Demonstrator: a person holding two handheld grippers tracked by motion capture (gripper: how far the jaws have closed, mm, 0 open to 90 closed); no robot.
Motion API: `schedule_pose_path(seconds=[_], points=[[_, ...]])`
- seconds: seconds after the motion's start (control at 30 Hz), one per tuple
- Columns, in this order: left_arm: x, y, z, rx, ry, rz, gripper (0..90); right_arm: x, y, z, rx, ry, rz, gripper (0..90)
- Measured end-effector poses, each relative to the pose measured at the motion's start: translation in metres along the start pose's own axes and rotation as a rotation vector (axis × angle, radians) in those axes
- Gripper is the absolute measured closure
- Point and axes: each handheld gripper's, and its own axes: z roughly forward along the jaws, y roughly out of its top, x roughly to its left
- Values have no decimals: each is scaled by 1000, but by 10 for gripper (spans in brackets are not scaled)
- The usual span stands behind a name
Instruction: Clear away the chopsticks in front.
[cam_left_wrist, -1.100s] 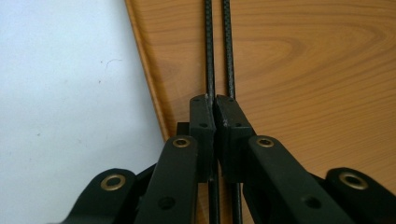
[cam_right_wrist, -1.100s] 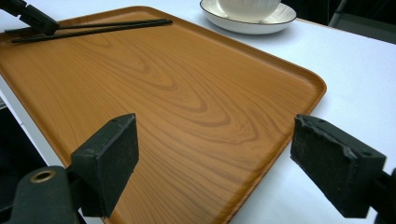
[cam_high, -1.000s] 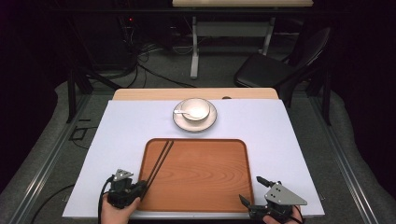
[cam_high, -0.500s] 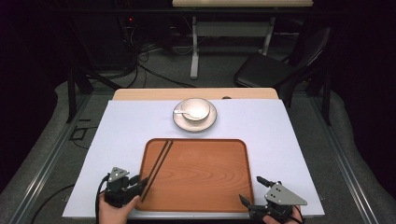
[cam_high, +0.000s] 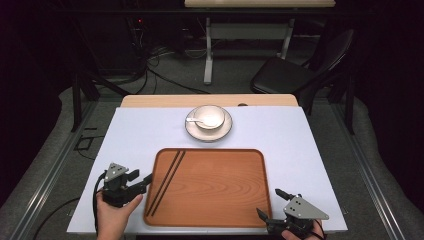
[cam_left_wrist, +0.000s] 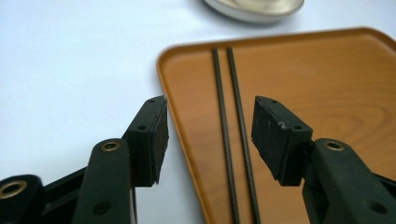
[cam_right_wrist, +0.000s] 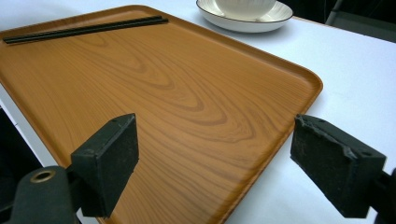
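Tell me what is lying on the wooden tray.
On the brown wood-grain tray, a pair of thin black chopsticks lies along its left side. Nothing else lies on it; whatever is beneath it is covered.

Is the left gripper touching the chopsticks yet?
Apart. In the left gripper view the left gripper is open, and the chopsticks lie on the tray between its jaws with clear gaps on both sides.

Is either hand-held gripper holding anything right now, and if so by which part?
Nothing is held. The left hand-held gripper and right hand-held gripper are both open, with empty jaws.
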Motion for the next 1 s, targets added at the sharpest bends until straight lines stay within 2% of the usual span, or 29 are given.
schedule_pose_path(seconds=[0.17, 0.27, 0.63, 0.7, 0.83, 0.93, 1.0], points=[[12, -5, 9, -52, 52, 18, 460, 0, 0, 0, 1, -1, 2, 149], [18, -10, 13, -49, 82, 19, 461, -1, -1, 1, 7, -2, 3, 149], [31, -19, 12, -68, 42, -75, 426, -3, -1, 0, 5, 0, 3, 149], [31, -20, 14, -62, 50, -89, 421, -3, -1, 0, 5, 1, 3, 149], [29, -21, 19, -45, 44, -89, 414, -3, -1, 0, 7, 1, 4, 149], [28, -21, 19, -41, 57, -66, 403, -3, -1, 0, 7, 1, 5, 149], [27, -21, 21, -32, 49, -75, 397, -3, -1, 1, 9, 0, 2, 149]])
